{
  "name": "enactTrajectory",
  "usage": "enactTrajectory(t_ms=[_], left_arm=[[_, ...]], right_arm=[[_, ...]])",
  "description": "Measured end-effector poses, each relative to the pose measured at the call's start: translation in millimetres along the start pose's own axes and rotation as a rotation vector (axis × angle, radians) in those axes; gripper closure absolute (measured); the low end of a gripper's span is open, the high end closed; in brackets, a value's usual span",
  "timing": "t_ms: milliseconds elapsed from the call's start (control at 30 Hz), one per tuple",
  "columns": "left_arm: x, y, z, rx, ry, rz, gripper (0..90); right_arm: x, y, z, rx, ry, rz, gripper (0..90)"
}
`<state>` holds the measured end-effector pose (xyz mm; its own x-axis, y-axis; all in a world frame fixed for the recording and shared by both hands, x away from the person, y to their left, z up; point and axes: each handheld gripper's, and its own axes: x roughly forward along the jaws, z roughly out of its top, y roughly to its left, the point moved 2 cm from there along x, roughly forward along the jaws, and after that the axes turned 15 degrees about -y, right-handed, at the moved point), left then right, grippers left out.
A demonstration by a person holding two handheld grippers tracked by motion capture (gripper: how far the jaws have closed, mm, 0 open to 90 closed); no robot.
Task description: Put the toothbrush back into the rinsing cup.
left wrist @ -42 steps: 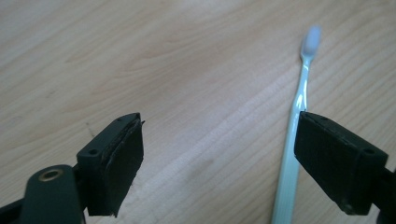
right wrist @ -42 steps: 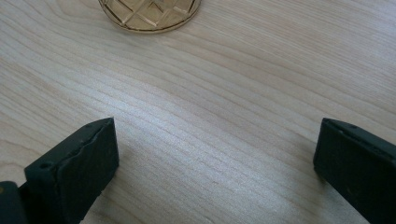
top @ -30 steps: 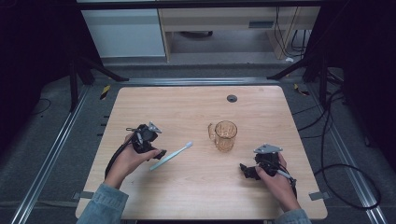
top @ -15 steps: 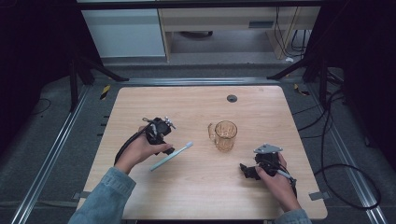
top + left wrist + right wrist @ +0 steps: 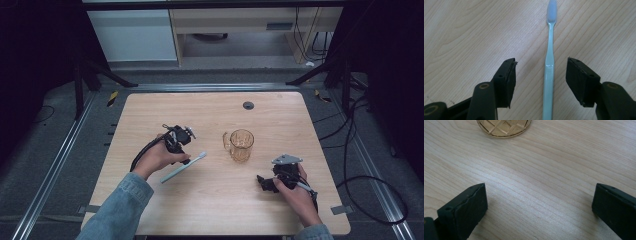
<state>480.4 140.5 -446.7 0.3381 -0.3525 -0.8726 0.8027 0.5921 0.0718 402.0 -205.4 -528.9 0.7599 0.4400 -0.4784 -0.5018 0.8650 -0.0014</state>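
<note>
Right gripper (image 5: 265,184): while it rests nearest, right of the mug (image 5: 241,145), jaws apart, empty.
Left gripper (image 5: 540,82): jaws apart, straddling the toothbrush (image 5: 549,62) handle, left of mug.
Toothbrush: likely light, stiff, slippery; grip mid-handle.

Left tongs (image 5: 186,161): black body, a black cable curving from the rear, silvery fittings on top; jaws black and blocky, with small round holes in their sides; right tongs (image 5: 262,183): black, topped by a grey three-cornered plate; blue denim sleeves on both forearms.
</note>
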Motion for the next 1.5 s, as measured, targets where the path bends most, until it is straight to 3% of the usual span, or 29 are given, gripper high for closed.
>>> enactTrajectory(t_ms=[300,467,800,1500], left_arm=[[9.0,-0.7,6.4,0.025,0.038,-0.016,49.0],[21.6,-1.6,2.8,0.059,0.096,-0.031,53.6],[31.5,-6.6,-1.0,0.092,0.14,-0.053,62.0],[39.3,-6.0,-1.4,0.096,0.152,-0.06,65.9]], right_arm=[[-0.6,-11.3,-0.3,0.023,0.001,-0.051,0.4],[-1.2,-12.3,-0.6,0.028,-0.001,-0.053,0.4],[-1.2,-12.3,-0.6,0.028,0.0,-0.053,0.4],[-1.2,-12.3,-0.5,0.028,0.0,-0.054,0.4]])
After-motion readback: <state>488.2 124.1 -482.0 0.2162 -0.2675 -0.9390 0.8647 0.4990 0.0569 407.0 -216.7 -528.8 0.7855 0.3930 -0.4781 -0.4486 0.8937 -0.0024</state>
